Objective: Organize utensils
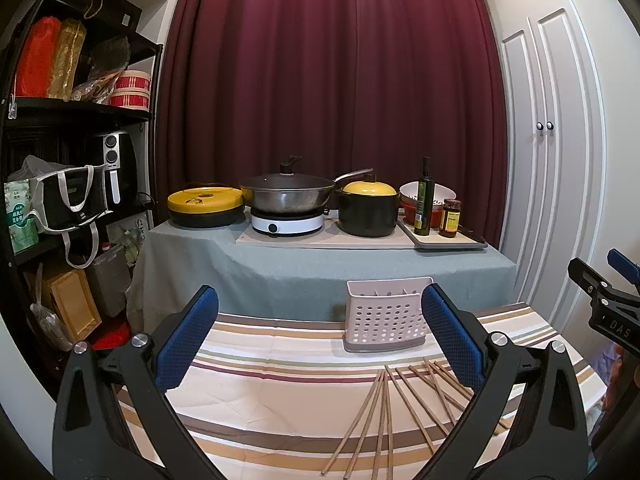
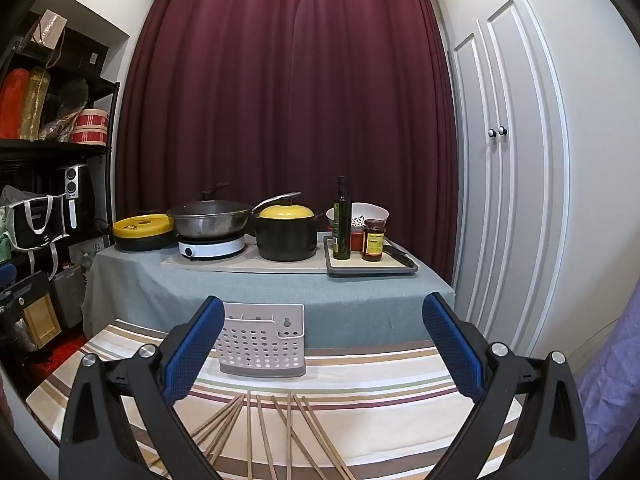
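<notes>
Spreading across the lower frame, the striped tablecloth point(image 2: 380, 364) carries our wooden chopsticks point(image 2: 280, 436), thin brown sticks fanned loosely at bottom centre. Behind them, mid-frame, stands the perforated white utensil holder point(image 2: 262, 340); we cannot tell whether anything is inside. Our left gripper point(image 1: 320, 344) and right gripper point(image 2: 322, 350) both gape wide above the cloth, gripping nothing.

Chopsticks point(image 2: 280, 436) scattered before perforated holder point(image 2: 262, 340)

Left gripper point(image 1: 320, 338) spread wide above striped tablecloth point(image 1: 280, 380); chopsticks point(image 1: 400, 408) scattered near holder point(image 1: 386, 316).
</notes>
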`<action>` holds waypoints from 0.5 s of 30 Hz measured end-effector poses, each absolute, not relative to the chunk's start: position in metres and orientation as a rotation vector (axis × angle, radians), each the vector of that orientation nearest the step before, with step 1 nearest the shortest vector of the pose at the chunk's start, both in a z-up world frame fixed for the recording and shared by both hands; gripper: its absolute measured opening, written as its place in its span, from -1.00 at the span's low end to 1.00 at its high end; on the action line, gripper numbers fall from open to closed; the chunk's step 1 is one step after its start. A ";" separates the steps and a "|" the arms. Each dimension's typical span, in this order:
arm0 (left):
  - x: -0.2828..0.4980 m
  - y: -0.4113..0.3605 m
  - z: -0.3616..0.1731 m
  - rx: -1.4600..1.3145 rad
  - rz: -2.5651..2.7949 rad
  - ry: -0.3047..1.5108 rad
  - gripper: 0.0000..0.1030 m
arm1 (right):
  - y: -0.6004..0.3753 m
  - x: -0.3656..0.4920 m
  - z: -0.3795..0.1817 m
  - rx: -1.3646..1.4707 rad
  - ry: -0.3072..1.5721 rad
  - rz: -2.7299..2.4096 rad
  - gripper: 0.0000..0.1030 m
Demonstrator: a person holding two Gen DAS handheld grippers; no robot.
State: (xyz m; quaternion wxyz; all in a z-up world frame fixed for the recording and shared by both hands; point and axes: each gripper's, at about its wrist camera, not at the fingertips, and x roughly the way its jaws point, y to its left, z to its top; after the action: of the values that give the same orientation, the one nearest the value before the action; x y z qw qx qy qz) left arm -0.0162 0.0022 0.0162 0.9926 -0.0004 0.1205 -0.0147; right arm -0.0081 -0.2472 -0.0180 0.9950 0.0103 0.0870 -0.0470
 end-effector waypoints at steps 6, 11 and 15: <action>-0.016 0.001 0.017 0.000 -0.029 0.240 0.93 | -0.245 -0.008 -0.017 0.018 0.171 -0.095 0.88; -0.017 0.002 0.019 -0.001 -0.030 0.238 0.93 | -0.245 -0.008 -0.018 0.019 0.170 -0.096 0.88; -0.017 0.001 0.019 -0.002 -0.031 0.238 0.93 | -0.245 -0.008 -0.019 0.017 0.170 -0.094 0.88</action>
State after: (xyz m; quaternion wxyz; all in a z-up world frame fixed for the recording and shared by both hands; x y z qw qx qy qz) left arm -0.0169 0.0010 0.0188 0.9928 -0.0008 0.1187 -0.0155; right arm -0.0079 -0.2448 -0.0189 0.9952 0.0086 0.0851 -0.0469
